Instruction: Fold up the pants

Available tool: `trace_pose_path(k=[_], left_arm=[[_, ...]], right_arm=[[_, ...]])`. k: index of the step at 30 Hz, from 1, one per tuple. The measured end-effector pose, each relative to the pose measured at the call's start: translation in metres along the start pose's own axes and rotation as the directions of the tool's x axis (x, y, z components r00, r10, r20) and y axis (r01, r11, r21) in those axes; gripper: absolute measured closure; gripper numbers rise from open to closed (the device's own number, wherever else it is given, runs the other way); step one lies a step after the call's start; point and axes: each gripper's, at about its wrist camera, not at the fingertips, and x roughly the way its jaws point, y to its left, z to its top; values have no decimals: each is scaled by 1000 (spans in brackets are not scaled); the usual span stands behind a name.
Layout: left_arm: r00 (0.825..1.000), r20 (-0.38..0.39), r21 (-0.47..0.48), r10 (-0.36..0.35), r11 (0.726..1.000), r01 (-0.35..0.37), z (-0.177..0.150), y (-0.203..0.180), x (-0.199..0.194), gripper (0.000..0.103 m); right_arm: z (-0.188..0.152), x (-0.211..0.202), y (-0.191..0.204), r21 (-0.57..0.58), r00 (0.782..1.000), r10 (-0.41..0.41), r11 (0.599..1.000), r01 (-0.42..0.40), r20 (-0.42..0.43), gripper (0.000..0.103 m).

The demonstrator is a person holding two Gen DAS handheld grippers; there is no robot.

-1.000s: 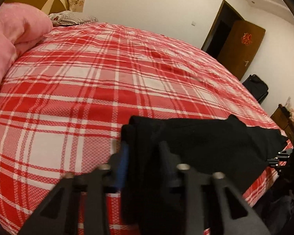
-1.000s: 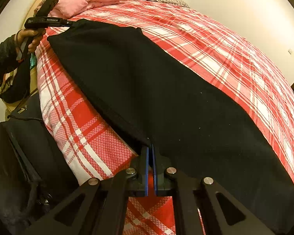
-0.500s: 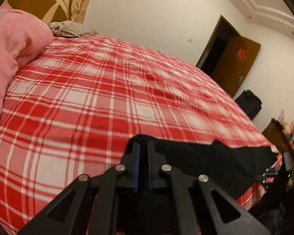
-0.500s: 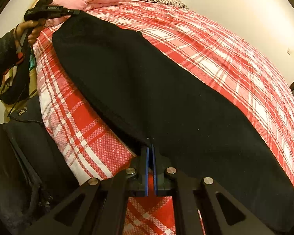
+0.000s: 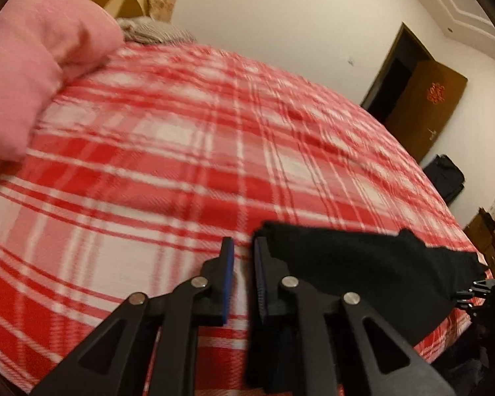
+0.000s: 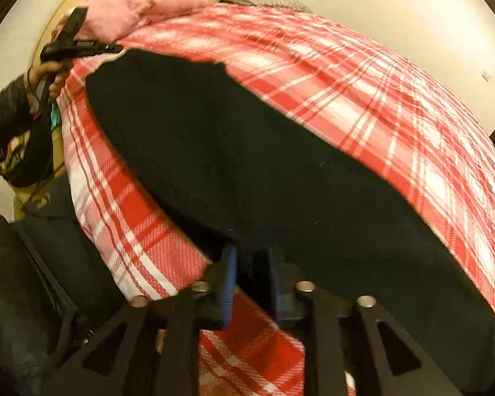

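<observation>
Black pants (image 6: pixel 264 171) lie stretched along the near edge of a bed covered in a red and white plaid sheet (image 5: pixel 188 151). In the left wrist view one end of the pants (image 5: pixel 353 264) lies just right of my left gripper (image 5: pixel 244 257), whose jaws are parted with the plaid sheet showing between them. In the right wrist view my right gripper (image 6: pixel 249 257) is parted too, at the dark edge of the pants. The left gripper also shows in the right wrist view (image 6: pixel 79 48), at the far end of the pants.
A pink pillow (image 5: pixel 39 69) and a grey striped pillow (image 5: pixel 155 31) lie at the head of the bed. An open brown door (image 5: pixel 425 115) and a black bag (image 5: pixel 445 178) stand past the far side. Dark furniture (image 6: pixel 33 280) is beside the bed.
Both grippers were shut on the pants and have opened. The pants have settled onto the bed. The left gripper has shifted left off the fabric end.
</observation>
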Motion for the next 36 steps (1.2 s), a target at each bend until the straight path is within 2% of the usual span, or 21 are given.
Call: trace_pose_path(k=[2, 6, 9, 13, 16, 18, 20, 22, 25, 28, 31, 33, 34, 36], left_arm=[[999, 43, 0, 18, 1000, -18, 5, 0, -13, 86], [996, 87, 71, -35, 997, 29, 3, -29, -28, 68], [994, 59, 173, -91, 982, 79, -13, -67, -21, 67], [991, -33, 291, -126, 948, 130, -48, -111, 8, 67], [991, -104, 325, -85, 939, 115, -75, -117, 26, 67], [994, -60, 351, -90, 930, 105, -84, -119, 18, 65], [994, -58, 347, -98, 931, 112, -80, -118, 11, 65], [992, -24, 310, -124, 942, 126, -71, -112, 2, 63], [996, 33, 294, -81, 953, 67, -62, -104, -3, 54], [998, 39, 245, -48, 969, 37, -55, -86, -1, 53], [999, 24, 226, -41, 973, 34, -59, -75, 5, 53], [999, 43, 261, -33, 965, 20, -64, -77, 5, 53], [999, 45, 269, -29, 963, 16, -65, -78, 6, 52], [998, 46, 283, -32, 959, 18, -66, -81, 8, 47]], right_arm=[[7, -10, -8, 17, 1000, 14, 1000, -14, 27, 71], [38, -23, -21, -6, 998, -23, 1000, 23, 66, 71], [68, -20, -23, -31, 996, -36, 999, 39, 84, 71], [103, -1, -16, -53, 996, -14, 998, 19, 87, 71], [123, 22, -8, -40, 998, 23, 999, -21, 65, 71], [133, 33, -5, -8, 996, 72, 997, -71, 61, 71], [144, 47, -4, 49, 987, 145, 988, -148, 63, 71], [156, 62, -6, 116, 973, 220, 967, -227, 73, 71], [171, 83, -10, 218, 948, 304, 923, -317, 91, 71], [182, 112, -19, 360, 911, 401, 840, -406, 93, 71], [183, 138, -21, 448, 876, 478, 769, -455, 68, 71], [180, 150, -18, 488, 846, 531, 724, -488, 58, 77], [179, 149, -17, 492, 851, 521, 726, -481, 65, 87], [179, 141, -19, 505, 847, 520, 704, -498, 110, 91]])
